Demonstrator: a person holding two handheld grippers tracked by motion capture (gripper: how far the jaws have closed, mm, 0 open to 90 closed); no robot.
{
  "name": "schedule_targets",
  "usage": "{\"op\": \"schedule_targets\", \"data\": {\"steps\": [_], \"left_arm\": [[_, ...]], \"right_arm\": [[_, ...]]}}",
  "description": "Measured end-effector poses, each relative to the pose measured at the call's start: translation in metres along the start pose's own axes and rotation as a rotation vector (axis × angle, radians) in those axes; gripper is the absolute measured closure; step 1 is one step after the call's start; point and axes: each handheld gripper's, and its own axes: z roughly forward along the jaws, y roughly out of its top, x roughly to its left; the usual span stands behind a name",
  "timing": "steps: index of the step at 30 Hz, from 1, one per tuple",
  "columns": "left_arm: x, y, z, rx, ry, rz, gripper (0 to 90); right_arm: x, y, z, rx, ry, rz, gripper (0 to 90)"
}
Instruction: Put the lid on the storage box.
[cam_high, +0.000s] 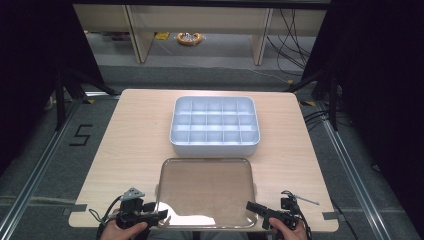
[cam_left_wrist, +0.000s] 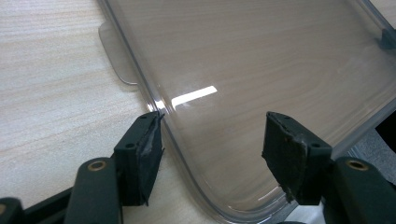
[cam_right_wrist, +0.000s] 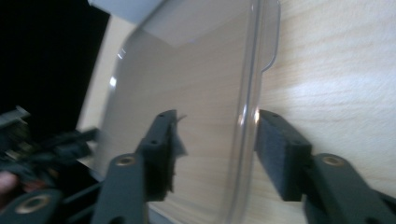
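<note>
Clear lid (cam_high: 207, 192): flat at the tabletop's (cam_high: 130, 135) near edge, just before the grey compartment tray (cam_high: 215, 125).
Left claw (cam_left_wrist: 212, 156): apart, astride the lid's near-left corner.
Right claw (cam_right_wrist: 215, 149): apart, straddling the lid's right rim.

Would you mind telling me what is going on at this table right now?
A person is working a clear plastic lid with a gripper in each hand. The lid lies flat at the near edge of the wooden table, in front of a white compartment box with all its cells open. The left gripper straddles the lid's near left corner and the right gripper straddles its right rim; both sets of jaws stand apart, not yet pressing on the lid.
</note>
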Motion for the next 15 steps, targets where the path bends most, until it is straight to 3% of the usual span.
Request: {"op": "schedule_targets", "data": {"steps": [1,2,4,5,6,7,9,10,11,15], "left_arm": [[-0.0003,-0.0002,0.0003,-0.005,0.002,-0.004,37.6],[0.0000,-0.0002,0.0007,-0.008,0.008,-0.008,37.6],[0.0009,0.0002,-0.0002,0.000,0.006,0.006,37.3],[0.0012,0.0004,-0.0002,0.002,0.007,0.013,37.0],[0.0014,0.0002,-0.0004,0.001,0.013,0.011,37.1],[0.0023,0.0001,-0.0024,0.016,0.009,0.031,37.2],[0.0026,0.0000,-0.0032,0.021,0.016,0.034,37.4],[0.0027,0.0000,-0.0033,0.021,0.016,0.032,37.4],[0.0027,-0.0001,-0.0035,0.022,0.018,0.033,37.5],[0.0027,-0.0005,-0.0033,0.014,0.023,0.030,37.9]], "right_arm": [[0.0000,0.0000,0.0011,-0.028,-0.005,-0.041,55.4],[-0.0035,0.0015,0.0014,-0.026,-0.038,-0.127,57.5],[-0.0036,0.0013,0.0004,-0.028,-0.025,-0.156,58.1],[-0.0001,-0.0001,0.0001,-0.015,-0.022,-0.100,58.5],[-0.0006,-0.0006,0.0001,-0.010,-0.018,-0.091,58.5],[-0.0055,-0.0007,0.0008,-0.012,0.001,-0.129,58.6],[-0.0055,-0.0015,0.0007,0.005,0.009,-0.059,59.4],[-0.0003,-0.0026,-0.0022,0.038,0.044,0.039,60.5],[-0.0062,-0.0021,-0.0012,0.014,0.043,-0.032,61.2],[-0.0074,-0.0022,-0.0022,0.018,0.061,0.020,63.4]]}}
